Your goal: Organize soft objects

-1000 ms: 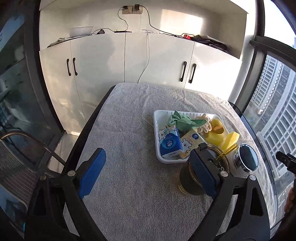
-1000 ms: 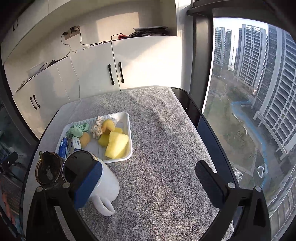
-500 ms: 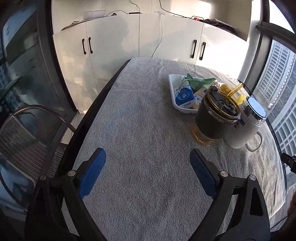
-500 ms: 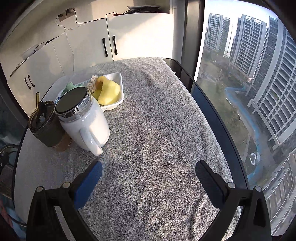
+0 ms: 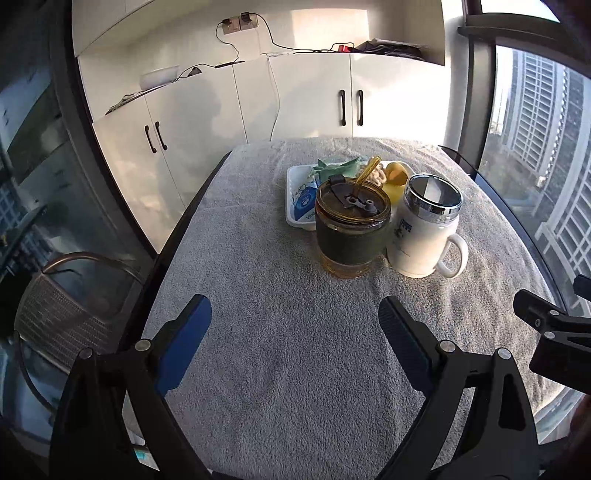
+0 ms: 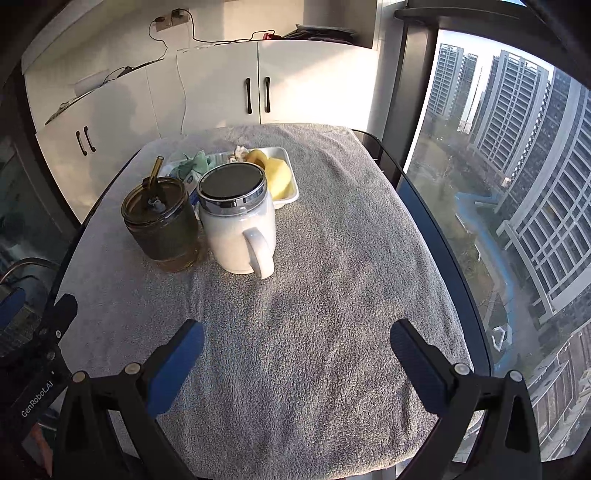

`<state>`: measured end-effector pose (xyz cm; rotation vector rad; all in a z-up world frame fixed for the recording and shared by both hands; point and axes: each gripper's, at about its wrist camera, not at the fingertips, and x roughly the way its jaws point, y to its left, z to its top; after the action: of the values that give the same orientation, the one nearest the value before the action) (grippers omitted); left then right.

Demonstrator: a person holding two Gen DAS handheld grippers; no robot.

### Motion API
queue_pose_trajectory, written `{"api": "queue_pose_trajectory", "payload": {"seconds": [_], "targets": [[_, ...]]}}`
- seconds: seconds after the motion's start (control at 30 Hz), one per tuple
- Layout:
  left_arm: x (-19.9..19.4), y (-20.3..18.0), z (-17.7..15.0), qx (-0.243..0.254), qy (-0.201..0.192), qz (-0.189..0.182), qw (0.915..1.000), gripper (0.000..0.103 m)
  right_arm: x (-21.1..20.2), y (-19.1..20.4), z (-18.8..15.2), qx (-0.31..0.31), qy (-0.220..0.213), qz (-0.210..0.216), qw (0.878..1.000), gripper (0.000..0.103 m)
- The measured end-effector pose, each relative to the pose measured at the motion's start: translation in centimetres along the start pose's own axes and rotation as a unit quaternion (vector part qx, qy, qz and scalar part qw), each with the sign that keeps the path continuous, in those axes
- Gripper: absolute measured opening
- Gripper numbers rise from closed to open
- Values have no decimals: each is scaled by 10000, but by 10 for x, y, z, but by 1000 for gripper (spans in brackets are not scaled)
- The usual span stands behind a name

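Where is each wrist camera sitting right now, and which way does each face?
Left wrist: behind the open left gripper, low at the table's near edge, facing the cabinets; the right gripper's body shows at right.
Right wrist: behind the open right gripper, same heading, nearer the window; the left gripper's body shows at left.
Shared: amber tumbler, white mug, tray.

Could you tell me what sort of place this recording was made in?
Probably a room in a high-rise flat, maybe a sunroom or utility corner. A table under a grey towel stands beside a tall window overlooking apartment towers. White cabinets line the far wall, with cables plugged into a wall socket above.
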<state>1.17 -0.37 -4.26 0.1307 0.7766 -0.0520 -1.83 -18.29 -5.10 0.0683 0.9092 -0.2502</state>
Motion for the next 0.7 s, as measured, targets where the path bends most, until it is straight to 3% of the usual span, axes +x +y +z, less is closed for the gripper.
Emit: {"api": "queue_pose_trajectory", "payload": {"seconds": [0.37, 0.7], "targets": [[-14, -6, 14, -153, 11, 115, 9998, 92, -25, 14, 8, -24, -318, -321, 9990, 103], [-19, -10, 18, -125, -33, 281, 9995, 92, -26, 9, 11, 26, -332, -335, 9989, 103]]}}
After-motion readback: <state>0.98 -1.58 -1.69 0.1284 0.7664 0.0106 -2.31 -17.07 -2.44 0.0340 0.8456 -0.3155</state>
